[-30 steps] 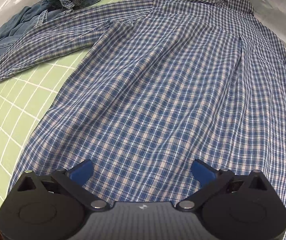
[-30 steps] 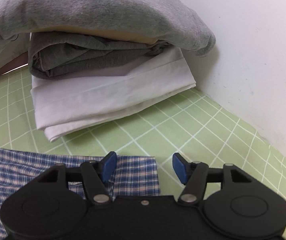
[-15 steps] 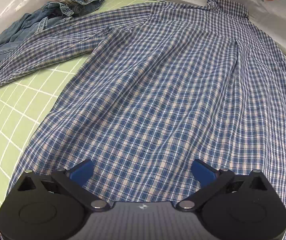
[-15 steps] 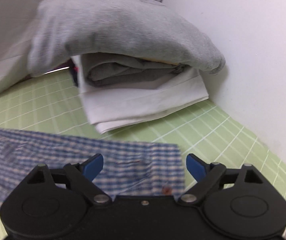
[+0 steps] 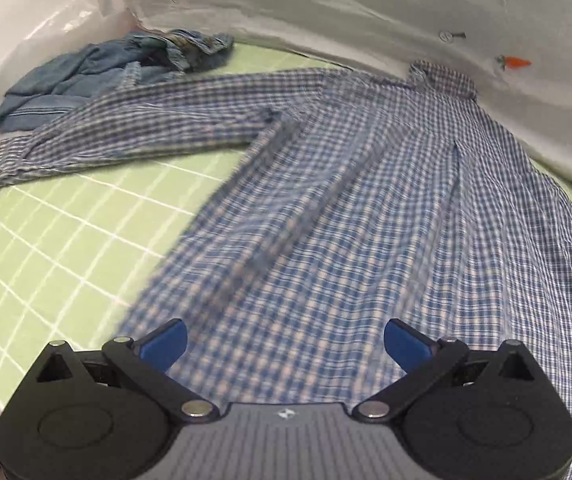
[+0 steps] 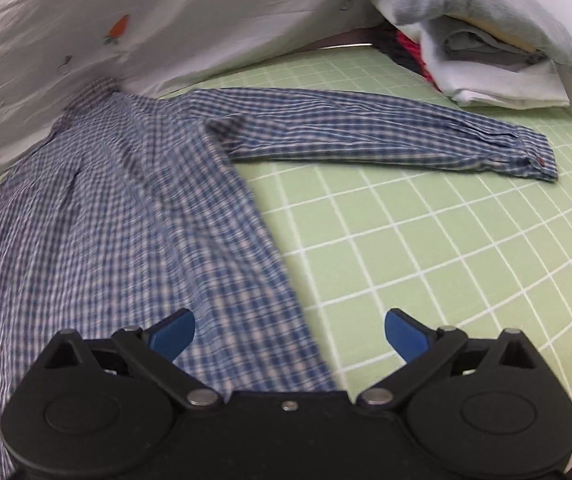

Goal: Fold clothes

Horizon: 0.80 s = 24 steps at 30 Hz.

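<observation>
A blue-and-white checked shirt [image 5: 365, 208] lies flat, back up, on a green gridded mat [image 5: 66, 232], collar [image 5: 441, 80] at the far side. Its left sleeve [image 5: 126, 136] stretches out to the left. In the right wrist view the same shirt [image 6: 126, 220] fills the left half, and its right sleeve [image 6: 385, 132] lies straight out to the right, cuff [image 6: 533, 156] flat on the mat [image 6: 445, 260]. My left gripper [image 5: 284, 344] hovers open above the shirt's lower hem. My right gripper [image 6: 289, 334] is above the shirt's right edge, jaws still opening, with nothing between them.
A crumpled denim garment [image 5: 98, 76] lies at the far left of the mat. A stack of folded clothes [image 6: 485, 52], grey over white, sits at the far right against a white wall. A white sheet with a carrot print [image 6: 118, 28] hangs along the back.
The right gripper let go of the sleeve cuff, opened wide and swung left, back over the shirt's right edge. The left gripper drew back, bringing more of the left sleeve and mat into view.
</observation>
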### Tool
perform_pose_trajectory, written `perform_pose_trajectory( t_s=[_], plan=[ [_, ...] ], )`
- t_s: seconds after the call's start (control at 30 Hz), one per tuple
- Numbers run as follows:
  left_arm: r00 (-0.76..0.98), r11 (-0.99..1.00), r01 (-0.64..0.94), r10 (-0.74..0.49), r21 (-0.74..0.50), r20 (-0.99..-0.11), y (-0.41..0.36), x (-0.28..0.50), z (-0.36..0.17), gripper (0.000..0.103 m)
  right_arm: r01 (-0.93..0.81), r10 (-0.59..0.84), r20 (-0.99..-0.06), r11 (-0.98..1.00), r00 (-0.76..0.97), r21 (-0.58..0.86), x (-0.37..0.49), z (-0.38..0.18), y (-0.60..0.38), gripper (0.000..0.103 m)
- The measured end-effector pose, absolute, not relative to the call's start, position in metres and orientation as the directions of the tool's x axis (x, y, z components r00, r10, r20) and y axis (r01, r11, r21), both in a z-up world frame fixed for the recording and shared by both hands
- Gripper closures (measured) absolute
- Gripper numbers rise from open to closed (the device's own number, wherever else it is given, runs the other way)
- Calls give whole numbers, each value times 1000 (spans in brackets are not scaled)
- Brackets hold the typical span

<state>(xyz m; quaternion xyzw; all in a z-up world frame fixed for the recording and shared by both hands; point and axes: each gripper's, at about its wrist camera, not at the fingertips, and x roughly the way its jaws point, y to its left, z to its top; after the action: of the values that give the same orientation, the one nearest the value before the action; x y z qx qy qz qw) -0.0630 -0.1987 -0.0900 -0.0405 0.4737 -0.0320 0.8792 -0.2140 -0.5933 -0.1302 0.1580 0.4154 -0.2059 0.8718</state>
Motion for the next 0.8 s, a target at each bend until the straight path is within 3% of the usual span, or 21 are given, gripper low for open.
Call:
perform_pose_trajectory(
  t_s=[0.37, 0.8],
  plan=[
    [545, 990, -63, -74, -129, -835, -85, -46, -93, 0, 507, -240, -814, 859, 529, 76, -197, -131, -509, 0],
    [550, 993, -73, -39, -95, -834, 54, 37, -110, 0, 591, -319, -839, 807, 442, 4, -173, -140, -406, 0]
  ],
)
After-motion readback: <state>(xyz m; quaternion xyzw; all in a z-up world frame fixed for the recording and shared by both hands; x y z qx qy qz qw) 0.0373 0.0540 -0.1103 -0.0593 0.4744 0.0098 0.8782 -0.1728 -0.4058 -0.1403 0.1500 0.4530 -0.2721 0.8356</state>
